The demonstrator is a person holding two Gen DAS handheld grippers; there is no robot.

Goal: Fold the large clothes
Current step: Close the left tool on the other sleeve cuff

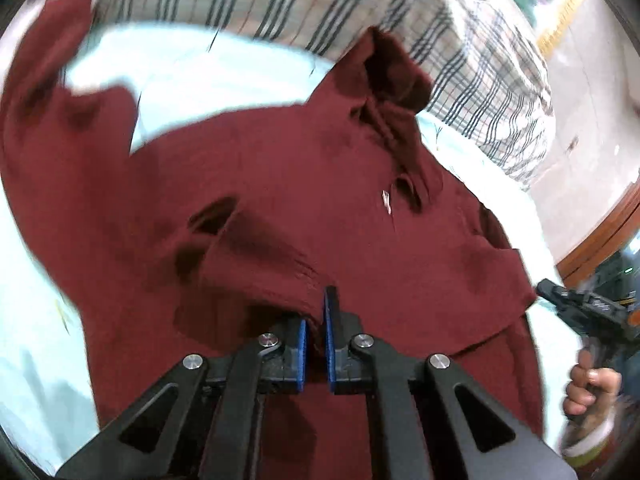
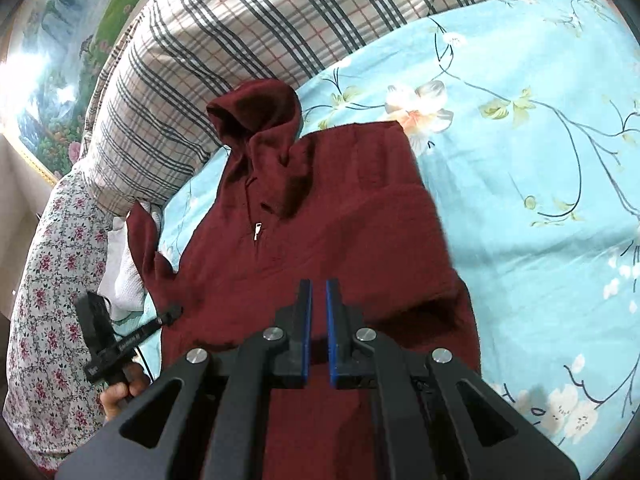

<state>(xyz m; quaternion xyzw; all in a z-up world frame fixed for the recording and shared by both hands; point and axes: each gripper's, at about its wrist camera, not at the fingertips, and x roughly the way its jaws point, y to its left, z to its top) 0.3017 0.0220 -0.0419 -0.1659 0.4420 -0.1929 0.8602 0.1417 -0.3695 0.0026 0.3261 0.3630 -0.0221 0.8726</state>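
A dark red hoodie [image 1: 304, 184] lies on the bed, hood toward the pillows. In the right wrist view the hoodie [image 2: 320, 216] has one side folded over its body, and its other sleeve [image 2: 150, 256] lies out to the left. My left gripper [image 1: 316, 320] is shut on a fold of the hoodie and lifts it; it also shows in the right wrist view [image 2: 170, 314] at the hoodie's left edge. My right gripper [image 2: 318, 300] is shut on the hoodie's lower part; in the left wrist view it [image 1: 544, 286] sits at the hoodie's right edge.
The bed has a light blue floral sheet [image 2: 540, 200]. Plaid pillows [image 2: 224, 40] lie at the head. A floral cover [image 2: 44, 280] and a white cloth [image 2: 124, 272] lie at the left. A wooden bed frame [image 1: 600, 240] and floor show at the right.
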